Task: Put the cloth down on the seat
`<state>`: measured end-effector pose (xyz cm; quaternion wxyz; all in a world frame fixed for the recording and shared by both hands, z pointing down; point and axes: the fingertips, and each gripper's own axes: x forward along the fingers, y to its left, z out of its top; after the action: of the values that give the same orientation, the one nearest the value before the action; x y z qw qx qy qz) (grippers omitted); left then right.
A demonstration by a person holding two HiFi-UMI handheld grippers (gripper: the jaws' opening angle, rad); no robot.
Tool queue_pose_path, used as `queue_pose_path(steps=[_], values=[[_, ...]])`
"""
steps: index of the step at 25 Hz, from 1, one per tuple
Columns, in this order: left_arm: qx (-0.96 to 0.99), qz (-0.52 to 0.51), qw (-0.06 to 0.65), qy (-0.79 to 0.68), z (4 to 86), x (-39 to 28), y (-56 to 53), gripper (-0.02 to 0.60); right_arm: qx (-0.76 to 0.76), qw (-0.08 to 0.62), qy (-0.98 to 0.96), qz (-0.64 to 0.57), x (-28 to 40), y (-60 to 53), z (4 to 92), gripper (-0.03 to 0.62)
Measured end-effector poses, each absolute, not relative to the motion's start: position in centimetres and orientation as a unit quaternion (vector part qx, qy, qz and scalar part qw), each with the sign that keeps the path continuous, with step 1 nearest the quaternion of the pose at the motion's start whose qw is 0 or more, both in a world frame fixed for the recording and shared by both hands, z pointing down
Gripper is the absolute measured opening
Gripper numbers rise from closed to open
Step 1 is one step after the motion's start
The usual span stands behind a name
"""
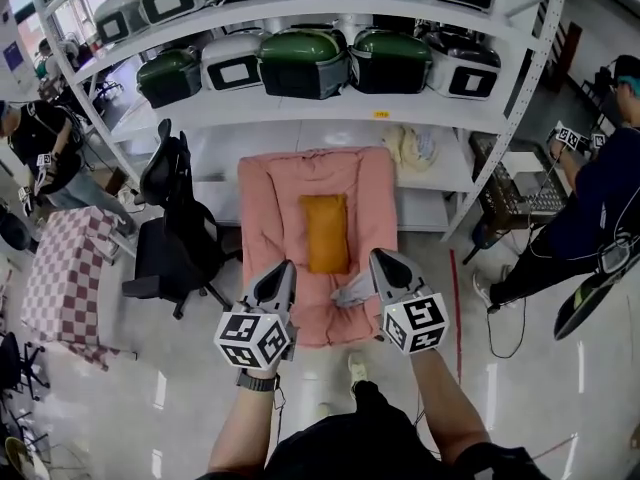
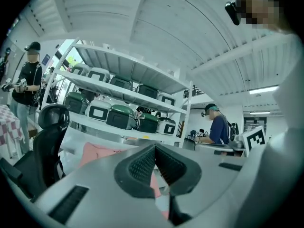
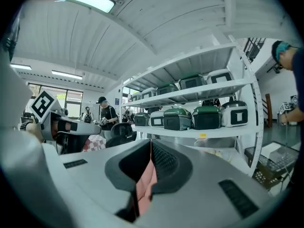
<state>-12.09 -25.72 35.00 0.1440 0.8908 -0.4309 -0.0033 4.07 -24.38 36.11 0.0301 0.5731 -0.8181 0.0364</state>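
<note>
From the head view, the pink cloth [image 1: 275, 198] lies spread over the seat, covering it so that the seat itself cannot be made out. An orange cushion [image 1: 325, 230] rests on the middle of the cloth. The left tongs [image 1: 283, 271] and the right tongs [image 1: 378, 263] meet the cloth's near edge, one at each side of the cushion's near end. Behind the seat stands a white shelf [image 1: 300, 108] loaded with green and white cases [image 1: 303, 63]. A black office chair [image 1: 175, 238] stands just beside the seat on the left, and a checked cover [image 1: 65, 268] lies further left. A person in dark clothes [image 1: 600, 198] stands at the right edge.

In the left gripper view, the left tongs [image 2: 154, 148] are clenched, the pads meeting at the tip with pink cloth [image 2: 156, 186] pinched lower down. More of the cloth [image 2: 99, 153] shows beyond, below the shelf.

In the right gripper view, the right tongs [image 3: 151, 144] are clenched on a fold of the pink cloth [image 3: 145, 184], which hangs down between the pads.
</note>
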Motion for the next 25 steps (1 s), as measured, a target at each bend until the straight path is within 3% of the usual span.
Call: queue_pose_path(steps=[25], values=[[0.889,-0.046,0.075,-0.449,26.3,-16.0,-22.4,0.006,0.577,0.006,-0.816,-0.035,2.3,-21.6,27.9,0.005]])
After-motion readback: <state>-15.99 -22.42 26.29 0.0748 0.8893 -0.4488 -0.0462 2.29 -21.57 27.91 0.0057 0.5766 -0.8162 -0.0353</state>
